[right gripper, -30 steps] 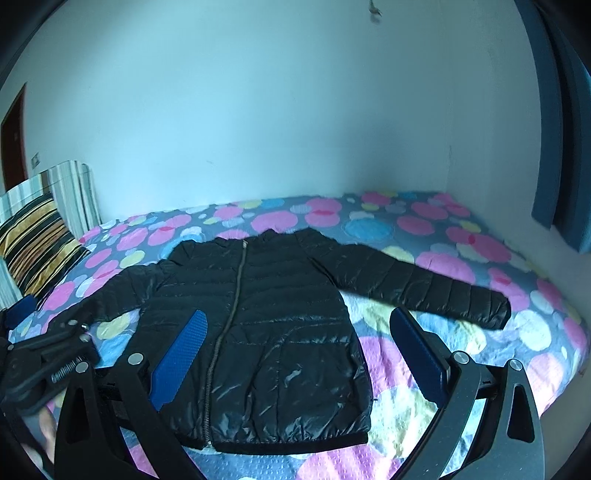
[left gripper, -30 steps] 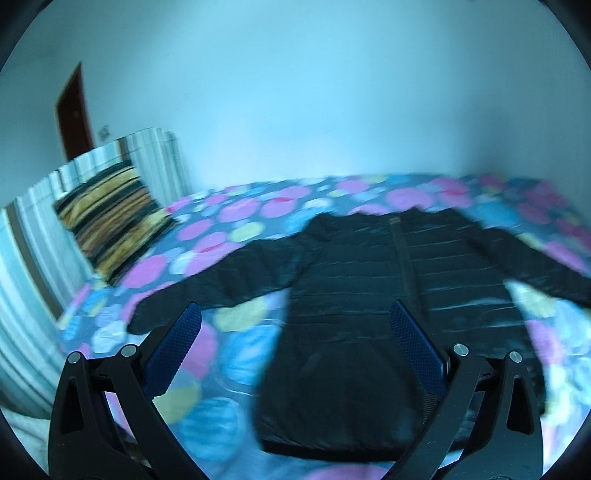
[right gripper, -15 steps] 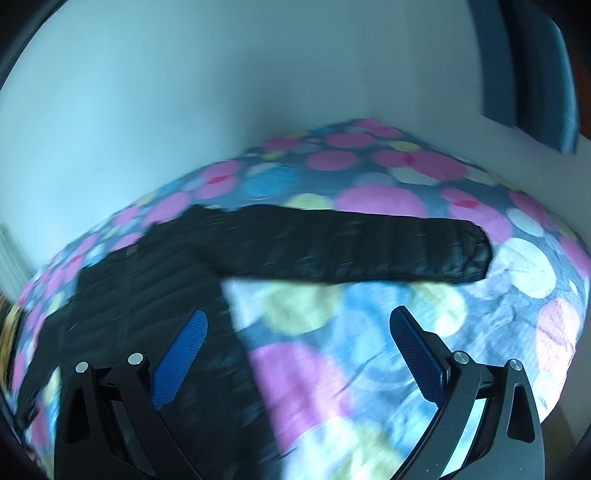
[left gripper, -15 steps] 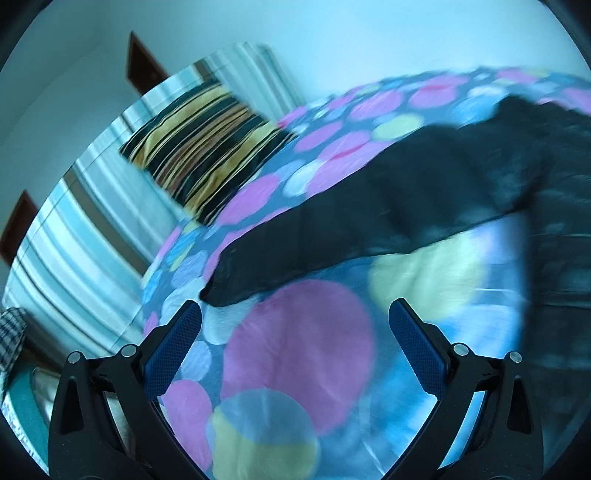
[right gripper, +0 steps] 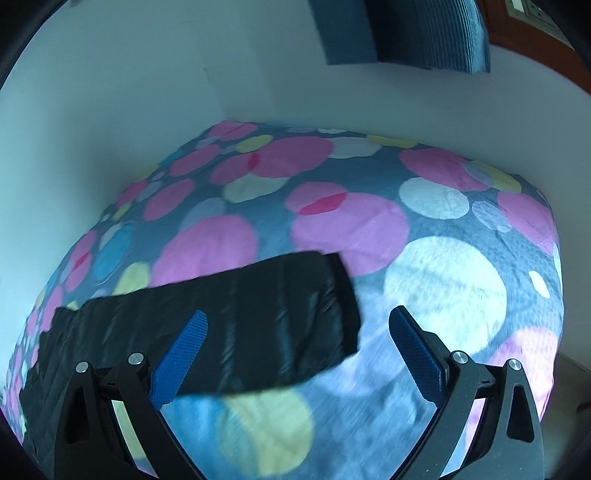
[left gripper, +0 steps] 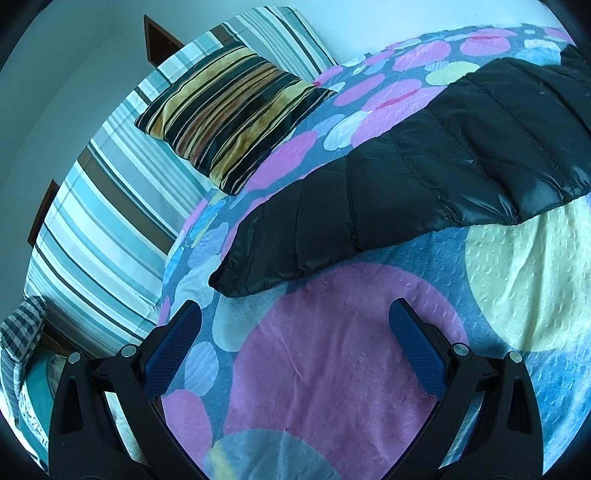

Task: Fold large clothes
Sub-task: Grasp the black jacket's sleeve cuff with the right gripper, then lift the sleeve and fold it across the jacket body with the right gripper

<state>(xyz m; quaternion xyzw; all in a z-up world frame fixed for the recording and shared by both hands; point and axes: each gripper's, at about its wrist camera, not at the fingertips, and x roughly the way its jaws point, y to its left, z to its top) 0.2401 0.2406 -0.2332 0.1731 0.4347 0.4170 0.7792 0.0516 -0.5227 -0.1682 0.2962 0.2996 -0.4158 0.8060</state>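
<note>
Left wrist view had swung from the whole black puffer jacket (left gripper: pixel 424 177) down to its sleeve cuff, just ahead of the left gripper (left gripper: pixel 295 343), jaws spread and empty. Right gripper (right gripper: pixel 297 345), also released, had closed on the other cuff; sleeve folding looked imminent on the bed (right gripper: pixel 443 288).

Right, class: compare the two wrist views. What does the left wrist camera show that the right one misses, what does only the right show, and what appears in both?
Only the left wrist view shows the striped cushion and the striped headboard. Only the right wrist view shows the blue curtain and the bed's far corner against the wall. Both show a black jacket sleeve lying flat on the spotted bedspread, with that camera's gripper, left gripper or right gripper, open and holding nothing.
</note>
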